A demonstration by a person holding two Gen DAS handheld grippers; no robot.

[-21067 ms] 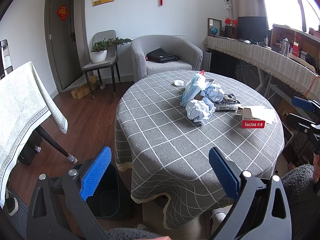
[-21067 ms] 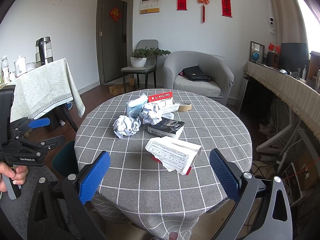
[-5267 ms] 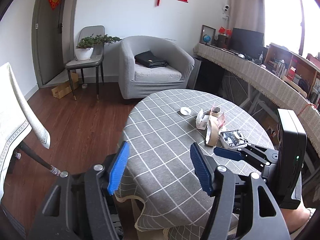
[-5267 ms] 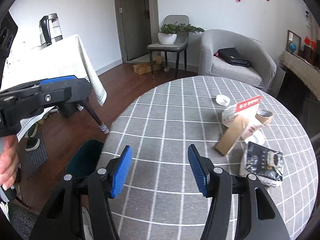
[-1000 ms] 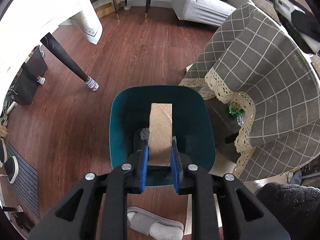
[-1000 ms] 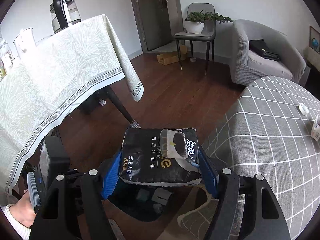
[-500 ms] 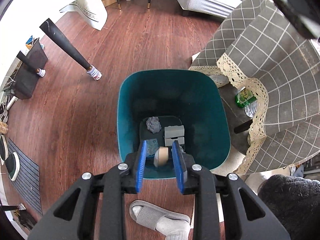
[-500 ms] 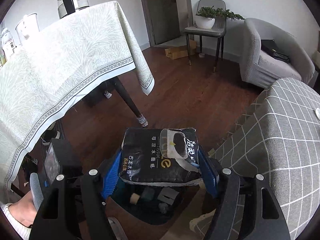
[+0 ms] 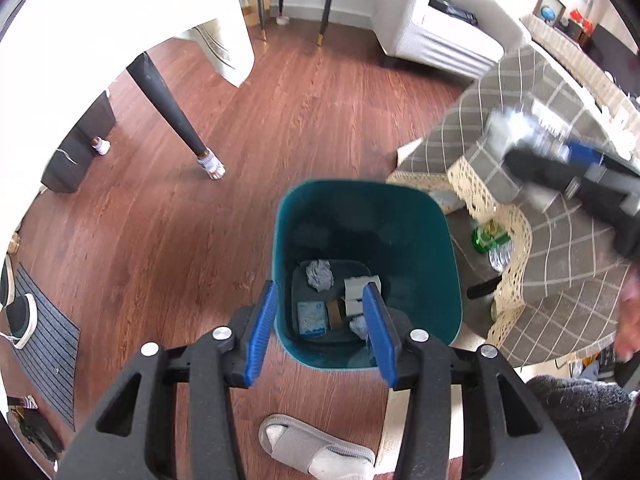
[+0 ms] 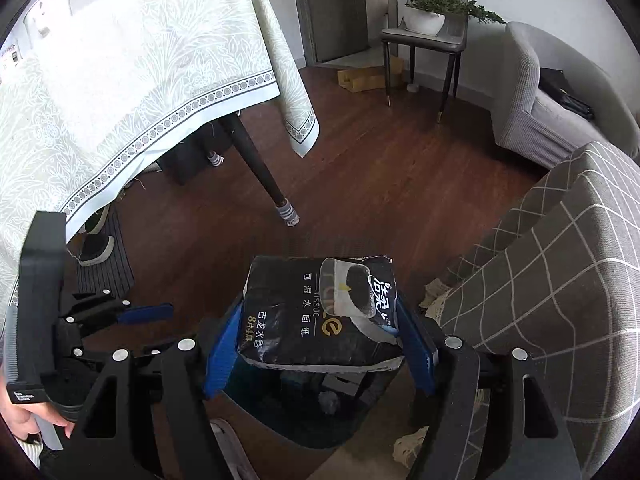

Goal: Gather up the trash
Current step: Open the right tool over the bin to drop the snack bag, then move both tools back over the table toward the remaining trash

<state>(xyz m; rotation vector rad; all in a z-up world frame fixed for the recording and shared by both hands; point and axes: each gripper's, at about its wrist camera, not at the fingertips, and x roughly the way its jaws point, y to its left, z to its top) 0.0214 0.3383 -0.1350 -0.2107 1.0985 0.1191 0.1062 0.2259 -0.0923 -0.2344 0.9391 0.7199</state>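
Teal bin (image 9: 452, 280), black tissue pack (image 10: 316, 316) (grey checked tablecloth (image 10: 568, 264)).

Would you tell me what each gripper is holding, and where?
The right gripper pinches the black tissue pack across its sides; the left gripper holds nothing.

Black tissue pack (image 10: 320, 312) in right gripper (image 10: 320, 344): Chinese print "可湿水面纸", "TISSUE", "古龙水香", "8片4层", white brand characters
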